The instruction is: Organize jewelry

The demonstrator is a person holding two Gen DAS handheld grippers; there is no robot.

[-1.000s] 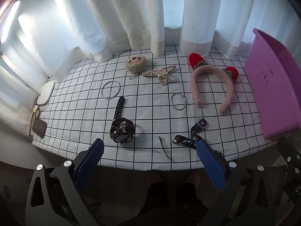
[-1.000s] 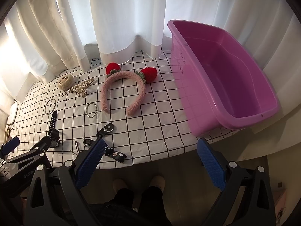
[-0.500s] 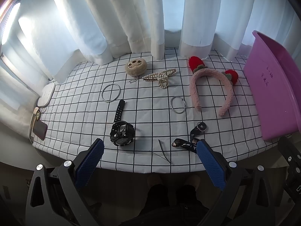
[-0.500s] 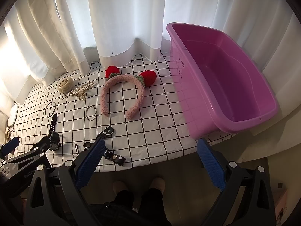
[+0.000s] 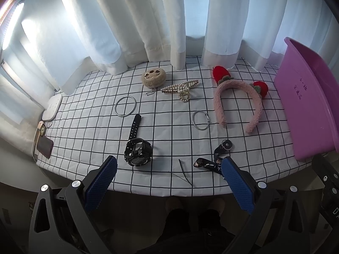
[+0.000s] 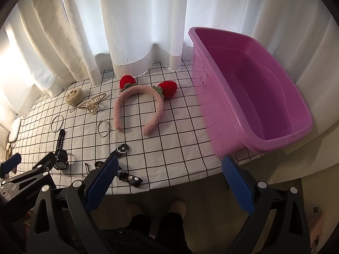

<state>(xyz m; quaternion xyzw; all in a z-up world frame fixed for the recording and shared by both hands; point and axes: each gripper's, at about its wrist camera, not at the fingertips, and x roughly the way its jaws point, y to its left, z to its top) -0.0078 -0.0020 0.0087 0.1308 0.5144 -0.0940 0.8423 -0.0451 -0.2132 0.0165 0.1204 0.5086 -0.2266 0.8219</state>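
Both grippers are held wide apart-fingered and empty short of the table's near edge, the left gripper [image 5: 168, 176] in front of the black watch and the right gripper [image 6: 169, 177] further right, facing the basin. Beyond the right gripper and to its right, the purple basin [image 6: 296, 139] is seen standing on the checked tablecloth [image 6: 169, 131] with nothing in it; handwriting is marked on its near-left wall. White curtains [image 6: 144, 21] are hung behind the table. Ahead and left of the right gripper, a pink plush headband [image 6: 137, 105] with two red strawberry ears is laid flat, open end toward the tool. Just beyond the left gripper's left finger the black watch [image 5: 137, 150] is lying, and by its right finger a black patterned strap [image 5: 209, 164] with a round buckle. Farther ahead are placed a pearl hair claw [image 5: 181, 89], a beige fuzzy clip [image 5: 154, 77], a large silver bangle [image 5: 125, 106] and a smaller silver ring [image 5: 200, 120], all apart from one another.
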